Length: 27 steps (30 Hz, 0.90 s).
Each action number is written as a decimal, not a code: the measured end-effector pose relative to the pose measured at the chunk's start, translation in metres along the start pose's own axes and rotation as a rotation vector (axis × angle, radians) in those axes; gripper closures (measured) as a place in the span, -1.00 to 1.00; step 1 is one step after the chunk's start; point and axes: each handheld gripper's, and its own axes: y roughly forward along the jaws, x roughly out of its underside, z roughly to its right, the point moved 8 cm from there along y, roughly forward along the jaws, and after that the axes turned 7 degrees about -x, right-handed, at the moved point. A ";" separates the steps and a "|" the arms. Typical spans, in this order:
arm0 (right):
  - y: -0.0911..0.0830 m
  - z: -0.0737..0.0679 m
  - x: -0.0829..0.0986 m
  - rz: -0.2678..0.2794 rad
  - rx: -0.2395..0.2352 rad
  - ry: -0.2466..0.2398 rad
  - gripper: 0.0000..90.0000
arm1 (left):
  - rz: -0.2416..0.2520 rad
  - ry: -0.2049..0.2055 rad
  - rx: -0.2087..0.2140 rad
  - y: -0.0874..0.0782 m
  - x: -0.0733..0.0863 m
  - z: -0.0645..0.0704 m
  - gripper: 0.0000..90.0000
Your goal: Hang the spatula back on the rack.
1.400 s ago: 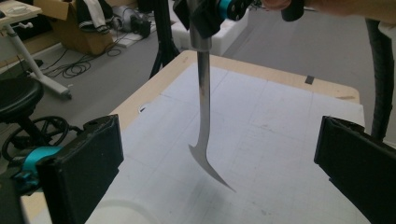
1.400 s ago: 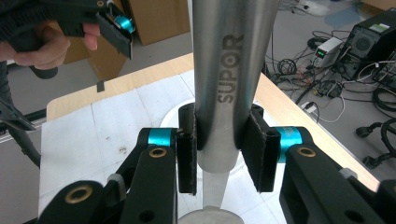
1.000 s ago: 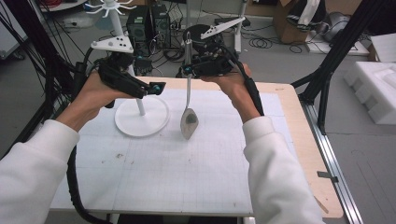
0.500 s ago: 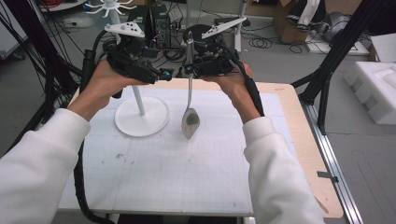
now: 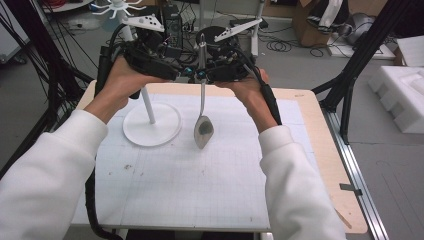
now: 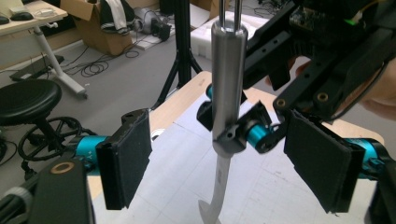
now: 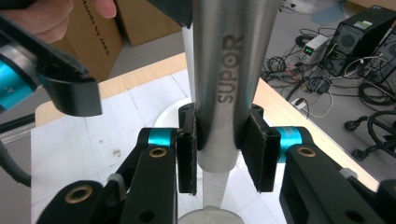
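Note:
A steel ladle [image 5: 203,131] hangs upright over the white mat, bowl down just above the surface. My right gripper [image 5: 204,75] is shut on its round handle [image 7: 228,70], which is marked SUPOR; the pads [image 7: 187,149] press it from both sides. My left gripper [image 5: 183,73] is open and level with the same handle. In the left gripper view its wide-apart pads [image 6: 125,161] flank the handle [image 6: 229,70] without touching it, and the right gripper's fingers [image 6: 243,133] clamp the handle between them. The left gripper [image 7: 60,79] also looms at upper left in the right gripper view.
A white stand [image 5: 152,125] with a round base and a thin pole rises left of the ladle, hooks at its top. The mat [image 5: 200,195] lies on a wooden table [image 5: 320,130]. Tripod legs, cables, cartons and foam [image 5: 405,95] surround the table.
My left gripper has risen from beside the stand's pole and moved right, up to the ladle's handle. The right gripper and the ladle have stayed put.

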 end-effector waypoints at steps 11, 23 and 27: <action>0.004 -0.001 0.001 -0.016 -0.004 -0.005 0.53 | 0.015 -0.010 -0.002 0.009 -0.004 -0.003 -0.23; 0.008 -0.001 0.000 -0.017 -0.008 -0.009 0.53 | 0.004 0.010 0.000 0.018 -0.010 0.001 -0.12; 0.008 -0.003 -0.002 -0.016 -0.008 -0.007 0.53 | 0.002 0.011 -0.002 0.020 -0.010 0.001 -0.07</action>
